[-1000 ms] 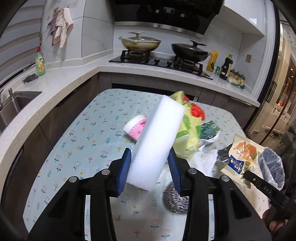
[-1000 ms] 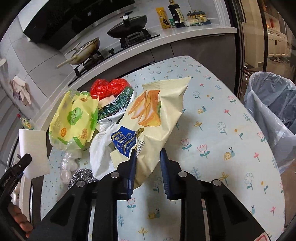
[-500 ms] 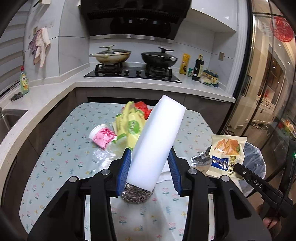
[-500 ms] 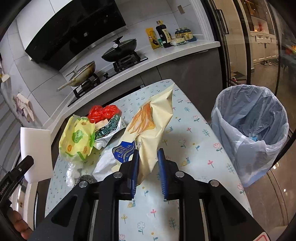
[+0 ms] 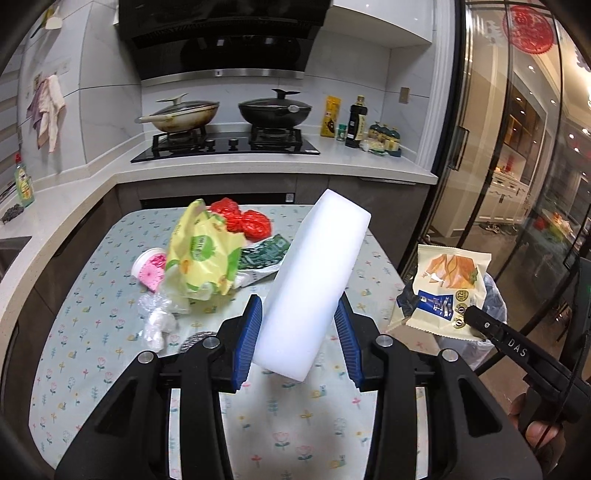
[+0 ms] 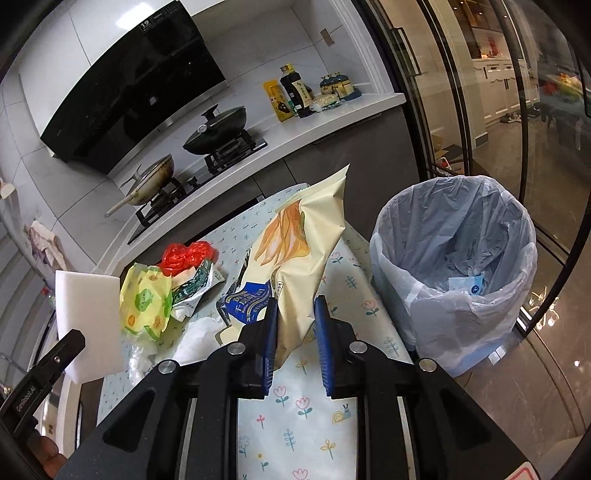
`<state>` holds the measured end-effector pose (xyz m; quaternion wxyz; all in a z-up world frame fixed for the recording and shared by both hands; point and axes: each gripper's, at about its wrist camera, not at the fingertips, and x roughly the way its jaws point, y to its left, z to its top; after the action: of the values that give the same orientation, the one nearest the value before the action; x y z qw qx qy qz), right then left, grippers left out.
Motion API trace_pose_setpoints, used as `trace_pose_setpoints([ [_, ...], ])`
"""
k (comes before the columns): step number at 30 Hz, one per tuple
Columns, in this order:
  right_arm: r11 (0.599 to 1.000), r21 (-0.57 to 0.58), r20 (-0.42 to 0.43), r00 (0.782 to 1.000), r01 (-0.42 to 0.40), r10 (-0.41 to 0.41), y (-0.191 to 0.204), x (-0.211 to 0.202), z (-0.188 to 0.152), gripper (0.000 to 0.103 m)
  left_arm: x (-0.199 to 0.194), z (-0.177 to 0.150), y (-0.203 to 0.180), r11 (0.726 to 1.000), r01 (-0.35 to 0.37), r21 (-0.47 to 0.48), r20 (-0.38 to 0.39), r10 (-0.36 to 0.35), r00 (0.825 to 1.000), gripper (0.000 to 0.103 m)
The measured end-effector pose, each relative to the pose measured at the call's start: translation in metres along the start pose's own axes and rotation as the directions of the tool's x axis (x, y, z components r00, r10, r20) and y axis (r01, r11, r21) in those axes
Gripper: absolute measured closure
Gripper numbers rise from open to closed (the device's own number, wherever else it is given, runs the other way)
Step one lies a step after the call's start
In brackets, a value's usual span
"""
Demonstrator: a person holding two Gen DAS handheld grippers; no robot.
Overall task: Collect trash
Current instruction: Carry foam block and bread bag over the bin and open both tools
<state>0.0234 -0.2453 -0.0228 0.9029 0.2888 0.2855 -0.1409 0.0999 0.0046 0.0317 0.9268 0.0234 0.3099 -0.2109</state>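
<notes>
At lower centre of its view, the left gripper (image 5: 297, 341) clamps a tilted white foam block (image 5: 314, 284). The right gripper (image 6: 295, 343) pinches a cream snack bag (image 6: 299, 258) upright; beyond, at right, stands the lined trash bin (image 6: 458, 280) beside the table (image 6: 295, 424).

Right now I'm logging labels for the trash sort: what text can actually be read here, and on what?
"DAS": on the right hand-held gripper, on its finger seen in the left wrist view.
"19": on the range hood.
"12": round badge on the snack bag.
Snack bag's blue label, green wrapper, sauce bottles: too small or blurred.
</notes>
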Motion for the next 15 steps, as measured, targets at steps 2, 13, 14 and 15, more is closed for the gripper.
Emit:
trace_pose_setpoints([
  [2,1.0,0.011,0.005,1.0,0.006,-0.006,-0.01,-0.003,0.002,0.084,0.002,0.002,-0.014,1.0,0.015,0.016,-0.003,-0.015,1.0,0.064],
  [13,0.997,0.04,0.024,0.997,0.067,-0.068,-0.064,-0.021,0.02,0.084,0.024,0.007,-0.098,0.989,0.104,0.104,-0.037,-0.101,0.994,0.064],
  [14,0.996,0.04,0.026,0.997,0.076,-0.078,-0.067,-0.023,0.022,0.084,0.027,0.007,-0.105,0.988,0.111,0.112,-0.043,-0.106,0.993,0.064],
  [15,0.995,0.037,0.028,0.995,0.09,-0.091,-0.072,-0.025,0.024,0.084,0.03,0.006,-0.113,0.986,0.115,0.121,-0.048,-0.11,0.993,0.064],
])
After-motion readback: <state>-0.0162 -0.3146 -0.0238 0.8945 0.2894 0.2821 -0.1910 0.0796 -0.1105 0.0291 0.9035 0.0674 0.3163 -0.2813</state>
